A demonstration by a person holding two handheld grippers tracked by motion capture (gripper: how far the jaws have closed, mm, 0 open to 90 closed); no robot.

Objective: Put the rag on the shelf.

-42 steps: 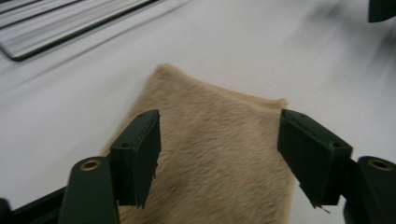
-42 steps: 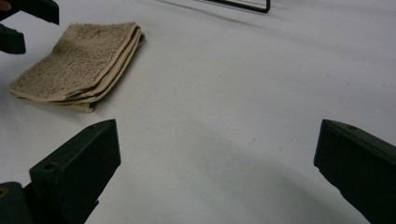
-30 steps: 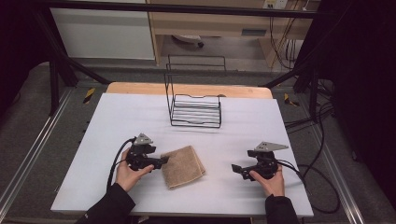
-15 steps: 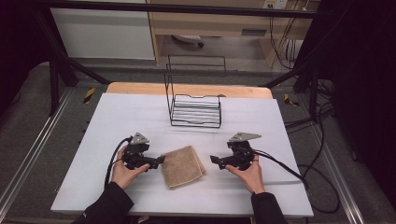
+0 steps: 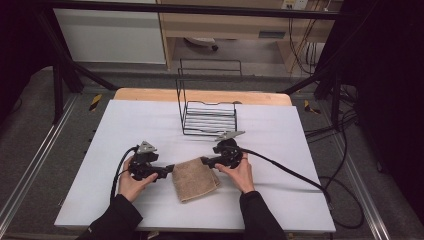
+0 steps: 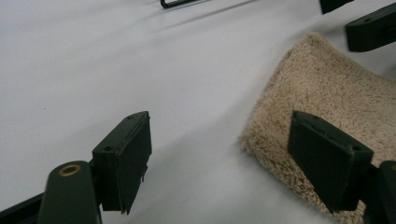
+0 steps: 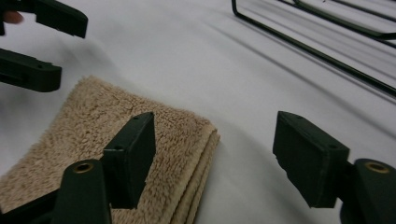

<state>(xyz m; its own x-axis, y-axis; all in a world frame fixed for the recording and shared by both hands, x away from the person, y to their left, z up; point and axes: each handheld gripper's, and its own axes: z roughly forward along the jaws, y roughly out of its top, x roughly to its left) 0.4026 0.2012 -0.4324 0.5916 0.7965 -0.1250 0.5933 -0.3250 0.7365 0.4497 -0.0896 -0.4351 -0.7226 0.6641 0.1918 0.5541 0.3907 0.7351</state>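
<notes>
A folded beige towel [image 5: 195, 178] lies on the white table [image 5: 125, 130] near the front. My left gripper [image 5: 170, 169] is at its left edge, open. In the left gripper view [image 6: 224, 163] its jaws have just been closing, with the towel's [image 6: 327, 93] edge between them and not pinched. My right gripper [image 5: 204, 161] is at the towel's far right corner. Its jaws [image 7: 219, 158] have also just been closing; the corner of the towel [image 7: 93, 130] lies loose between them. Each gripper view shows the other gripper's fingers [image 6: 371, 30] [image 7: 32, 77] across the towel.
A black wire rack [image 5: 207, 107] stands upright behind the towel, close to my right gripper, and appears again [image 7: 317, 51] in the right gripper view. The right gripper's cable [image 5: 290, 172] trails off to the right over the table.
My right hand has moved left across the table from the right side to the towel's corner. The left hand has stayed by the towel's left edge.
</notes>
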